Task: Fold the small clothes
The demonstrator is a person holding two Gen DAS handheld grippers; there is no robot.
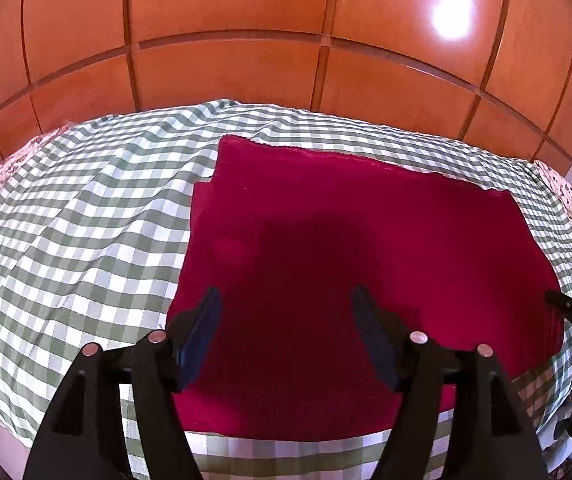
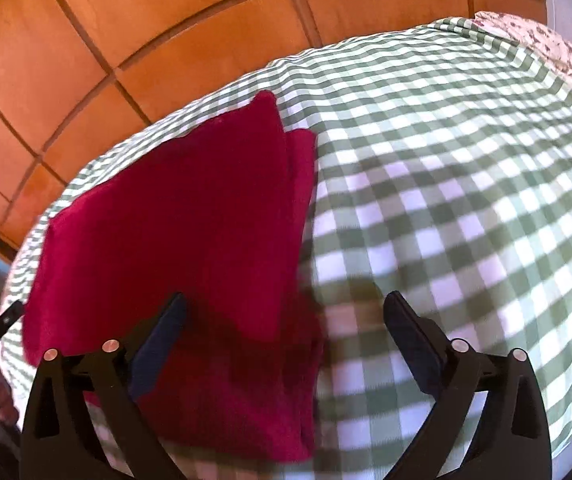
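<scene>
Both wrist views look steeply down, sharing the red cloth [image 1: 366,240].

Black left gripper [image 1: 288,304], right gripper [image 2: 283,310]: dark-blue-padded jaws, silver pins.

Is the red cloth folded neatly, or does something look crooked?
Slightly crooked. The red cloth lies folded on the checked sheet, but its layers do not line up: a lower layer sticks out past the top layer's edge. Nothing looks torn or spilled.
</scene>
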